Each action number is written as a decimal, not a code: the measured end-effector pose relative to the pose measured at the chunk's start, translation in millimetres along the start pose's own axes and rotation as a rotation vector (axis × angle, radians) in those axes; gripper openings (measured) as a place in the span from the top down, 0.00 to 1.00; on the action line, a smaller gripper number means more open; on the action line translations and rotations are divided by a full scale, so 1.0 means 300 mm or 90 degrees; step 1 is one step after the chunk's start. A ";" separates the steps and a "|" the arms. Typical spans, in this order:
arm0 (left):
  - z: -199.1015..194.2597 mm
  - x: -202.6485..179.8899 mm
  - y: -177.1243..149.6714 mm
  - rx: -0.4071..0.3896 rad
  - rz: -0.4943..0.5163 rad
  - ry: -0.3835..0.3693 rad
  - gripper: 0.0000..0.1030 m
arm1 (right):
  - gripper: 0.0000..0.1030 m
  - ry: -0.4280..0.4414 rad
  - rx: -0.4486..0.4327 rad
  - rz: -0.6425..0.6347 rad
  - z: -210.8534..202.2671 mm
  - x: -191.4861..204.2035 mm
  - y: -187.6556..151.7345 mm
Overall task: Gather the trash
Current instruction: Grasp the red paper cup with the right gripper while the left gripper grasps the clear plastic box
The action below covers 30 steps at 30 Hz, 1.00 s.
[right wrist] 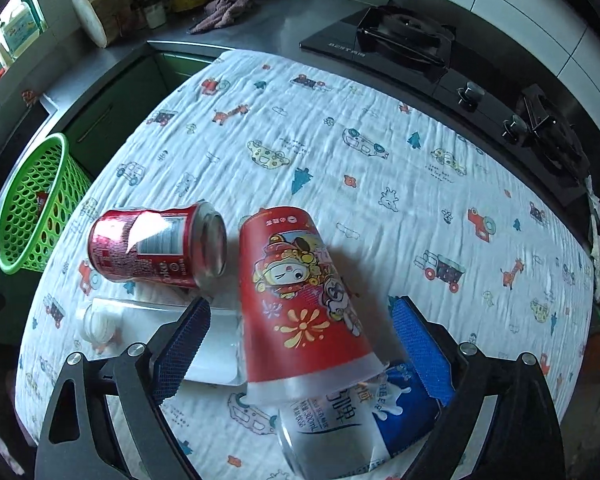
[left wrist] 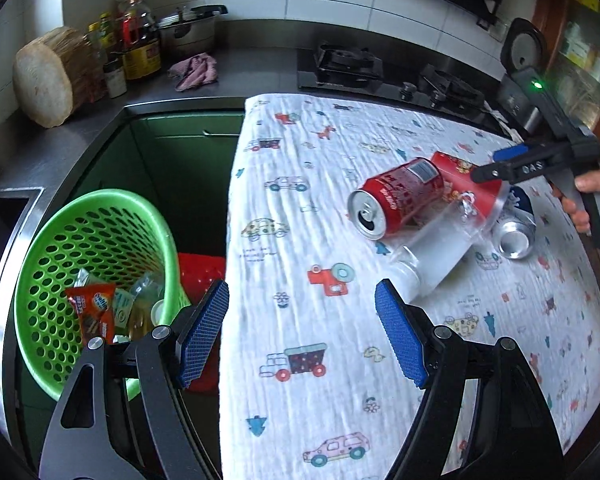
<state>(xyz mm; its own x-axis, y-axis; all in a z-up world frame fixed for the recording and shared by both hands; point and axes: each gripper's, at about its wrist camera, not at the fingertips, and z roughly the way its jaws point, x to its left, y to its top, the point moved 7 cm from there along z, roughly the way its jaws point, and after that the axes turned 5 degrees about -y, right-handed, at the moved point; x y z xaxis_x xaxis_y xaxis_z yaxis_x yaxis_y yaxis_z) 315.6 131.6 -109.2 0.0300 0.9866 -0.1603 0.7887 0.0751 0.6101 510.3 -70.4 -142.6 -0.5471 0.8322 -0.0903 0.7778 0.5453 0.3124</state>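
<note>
- Right wrist view: the right gripper [right wrist: 300,340] stands wide, its pads flanking but not pressing the red paper cup [right wrist: 300,296], which lies on the patterned cloth [right wrist: 380,184].
- The cup rests between a red can [right wrist: 156,248] and a blue-white can [right wrist: 340,420].
- Left gripper [left wrist: 300,332] gapes empty at the cloth's edge, near the green basket [left wrist: 60,256].

Soft daylight fills both views, brightest on the white printed cloth [right wrist: 380,184] covering the desk. In the right wrist view a window [right wrist: 16,28] glows at the upper left, nearly washed out. Glare streaks the red can [right wrist: 156,244], and the steel counter [left wrist: 260,68] shines dully. Shadows stay short and soft beside the red cup [right wrist: 300,300]. Fisheye bending curves the desk's edges, the corners fall black, and the cloth print looks slightly smeared.
</note>
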 end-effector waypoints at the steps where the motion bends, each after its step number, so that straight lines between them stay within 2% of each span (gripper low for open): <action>1: 0.008 -0.025 0.003 0.004 0.018 -0.008 0.27 | 0.14 0.007 0.014 -0.002 0.022 -0.004 0.005; 5: 0.037 -0.115 0.012 0.016 0.077 -0.037 0.27 | 0.19 0.011 0.055 -0.011 0.091 -0.017 0.019; 13: 0.124 -0.273 0.029 0.044 0.174 -0.091 0.27 | 0.20 0.026 0.092 -0.018 0.155 -0.030 0.036; 15: 0.149 -0.308 0.035 0.049 0.196 -0.102 0.27 | 0.28 0.033 0.094 -0.011 0.163 -0.038 0.031; 17: 0.172 -0.343 0.042 0.053 0.215 -0.115 0.27 | 0.32 0.045 0.099 -0.002 0.166 -0.045 0.020; 25: 0.285 -0.456 0.076 0.074 0.280 -0.152 0.27 | 0.33 0.064 0.100 0.022 0.151 -0.090 -0.037; 30: 0.343 -0.494 0.092 0.086 0.297 -0.153 0.29 | 0.33 0.074 0.099 0.034 0.137 -0.116 -0.083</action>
<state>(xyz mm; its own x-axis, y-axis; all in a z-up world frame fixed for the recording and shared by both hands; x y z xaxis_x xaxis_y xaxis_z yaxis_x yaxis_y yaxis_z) 396.2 -27.4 -148.3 0.5235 0.8485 -0.0783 0.7293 -0.3986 0.5560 522.8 -108.8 -186.0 -0.5290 0.8479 0.0343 0.8399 0.5174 0.1637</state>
